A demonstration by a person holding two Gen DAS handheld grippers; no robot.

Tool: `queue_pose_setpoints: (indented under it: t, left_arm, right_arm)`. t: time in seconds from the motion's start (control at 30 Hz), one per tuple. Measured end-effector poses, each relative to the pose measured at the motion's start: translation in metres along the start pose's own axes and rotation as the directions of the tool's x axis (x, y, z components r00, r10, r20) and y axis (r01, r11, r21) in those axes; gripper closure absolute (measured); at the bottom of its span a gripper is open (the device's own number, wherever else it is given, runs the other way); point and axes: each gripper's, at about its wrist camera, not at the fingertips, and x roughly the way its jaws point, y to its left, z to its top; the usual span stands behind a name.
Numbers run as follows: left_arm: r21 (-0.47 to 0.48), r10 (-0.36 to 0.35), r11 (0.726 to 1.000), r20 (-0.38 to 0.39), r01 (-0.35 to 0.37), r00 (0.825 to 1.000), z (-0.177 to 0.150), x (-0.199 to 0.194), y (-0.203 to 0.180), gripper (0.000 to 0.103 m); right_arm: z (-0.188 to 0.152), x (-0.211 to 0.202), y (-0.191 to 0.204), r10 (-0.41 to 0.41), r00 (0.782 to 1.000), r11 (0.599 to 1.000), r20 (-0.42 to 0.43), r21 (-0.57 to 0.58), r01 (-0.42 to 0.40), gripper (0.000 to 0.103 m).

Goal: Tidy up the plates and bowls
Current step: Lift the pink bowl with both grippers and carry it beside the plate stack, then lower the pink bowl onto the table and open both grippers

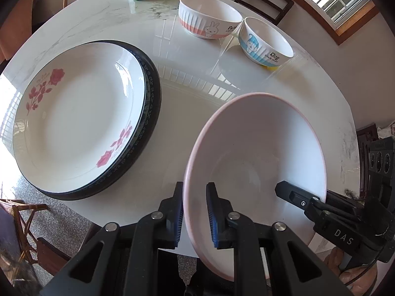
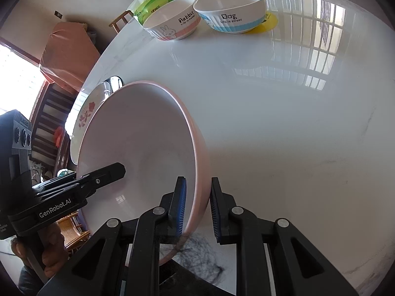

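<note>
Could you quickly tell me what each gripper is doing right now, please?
Left gripper: shut on the pink-rimmed bowl.
Right gripper: shut on the same bowl's opposite rim.

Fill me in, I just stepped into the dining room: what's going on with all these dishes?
A person is tidying dishes with two handheld grippers. The left gripper and right gripper both straddle the rim of a big pink-edged bowl, held tilted above the white table. A rose plate already sits stacked on a dark plate. The rabbit bowl and dog bowl wait at the far side.
</note>
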Motion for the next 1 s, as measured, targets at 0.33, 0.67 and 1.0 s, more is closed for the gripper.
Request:
queue_pose_setpoints:
  t: [0.33,0.67,1.0]
  left_arm:
    - [0.129,0.091,0.985,0.145,-0.11,0.985,-0.002,-0.005,-0.009,0.079]
    - [0.174,0.11,0.97,0.316,-0.172,0.942,-0.013,-0.056,-0.007,0.051]
    - [0.253,0.158,0.923,0.436,-0.289,0.886,-0.012,-0.078,-0.029,0.039]
  right_arm:
    - [-0.004,-0.012,-0.005,0.042,0.994,0.999,0.1,0.014,-0.044,0.079]
    - [-0.003,-0.069,0.007,0.04,0.97,0.999,0.24,-0.035,-0.033,0.078]
    - [0.014,-0.086,0.021,0.087,0.967,0.996,0.238,-0.031,-0.082,0.067]
